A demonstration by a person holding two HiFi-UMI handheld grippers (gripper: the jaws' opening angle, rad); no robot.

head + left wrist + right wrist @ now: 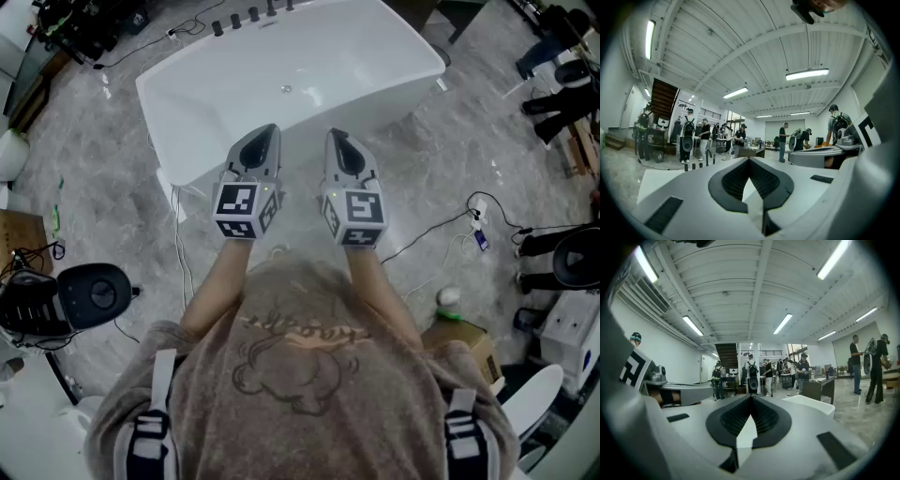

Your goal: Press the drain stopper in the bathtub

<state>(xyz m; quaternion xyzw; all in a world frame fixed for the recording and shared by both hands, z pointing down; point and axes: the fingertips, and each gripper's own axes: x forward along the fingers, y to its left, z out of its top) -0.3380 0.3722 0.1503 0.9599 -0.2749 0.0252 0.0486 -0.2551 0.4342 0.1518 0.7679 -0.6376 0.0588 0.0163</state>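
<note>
A white bathtub [187,112] stands on the grey marble floor ahead of me. Its small round metal drain stopper [286,89] sits in the middle of the tub's bottom. My left gripper [267,133] and right gripper [335,137] are held side by side above the tub's near rim, both pointing forward. Both are shut, jaw tips touching, with nothing held. In the left gripper view the left gripper [749,160] looks level across the room, the tub rim [661,180] showing low at left. From the right gripper [751,397], a tub corner [811,404] lies to the right. Neither gripper view shows the stopper.
Black tap knobs [246,17] line the tub's far rim. Cables [441,230] run over the floor at right, beside a cardboard box [473,342]. A black round device [94,292] stands at left. Several people [689,136] stand farther back in the hall.
</note>
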